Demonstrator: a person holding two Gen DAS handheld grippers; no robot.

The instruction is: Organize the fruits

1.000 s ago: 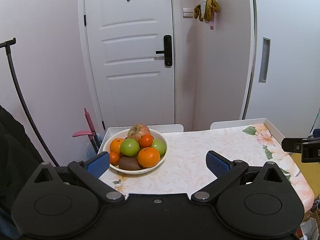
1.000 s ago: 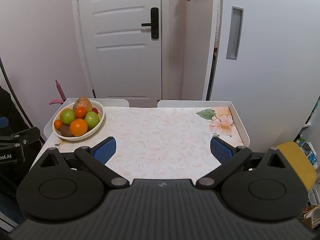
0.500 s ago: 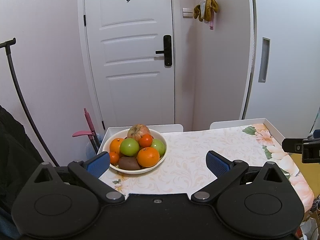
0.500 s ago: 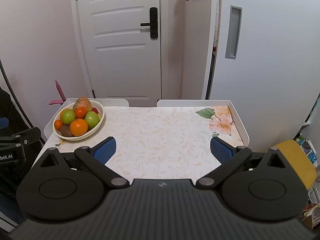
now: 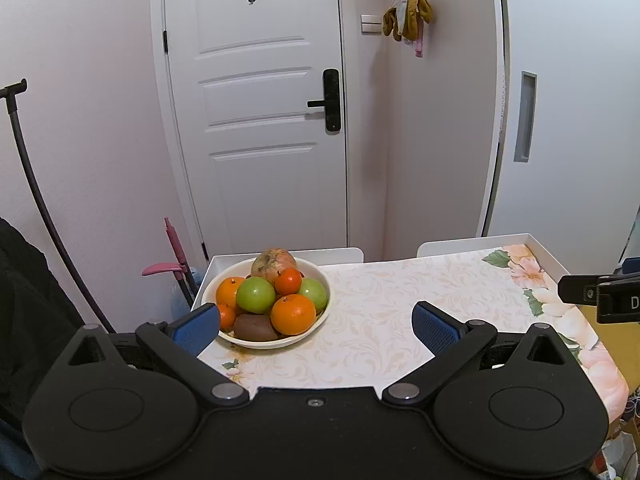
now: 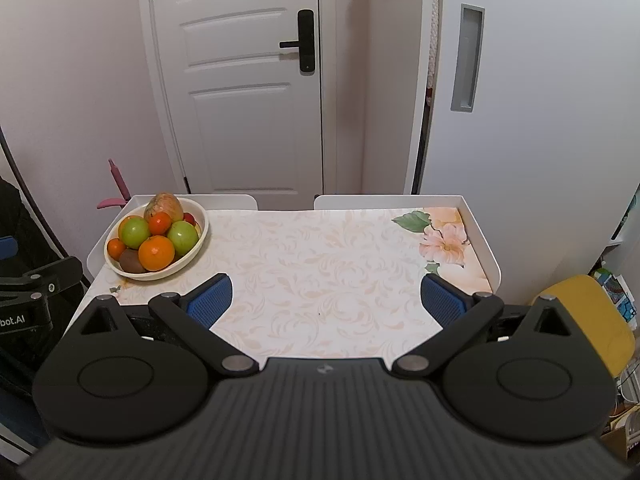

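A white bowl (image 5: 320, 320) (image 6: 200, 240) piled with fruit stands at the table's far left corner. It holds oranges (image 5: 293, 314) (image 6: 156, 253), green apples (image 5: 255, 294) (image 6: 135, 232), a brown fruit (image 5: 254, 327), a small red-orange fruit (image 5: 288, 281) and a large mottled fruit (image 5: 274, 263) at the back. My left gripper (image 5: 316, 326) is open, just short of the bowl's near rim, holding nothing. My right gripper (image 6: 326, 300) is open above the middle of the table, well right of the bowl, also holding nothing.
The table (image 6: 320, 264) has a floral cloth and a raised white rim. Two white chair backs (image 6: 348, 201) stand behind it before a white door (image 6: 240, 80). A yellow seat (image 6: 592, 320) is at the right, and a dark garment (image 5: 24, 320) at the left.
The right wrist view has dipped slightly, with the door and table sitting a little higher in frame. The left gripper and the bowl have not visibly moved.
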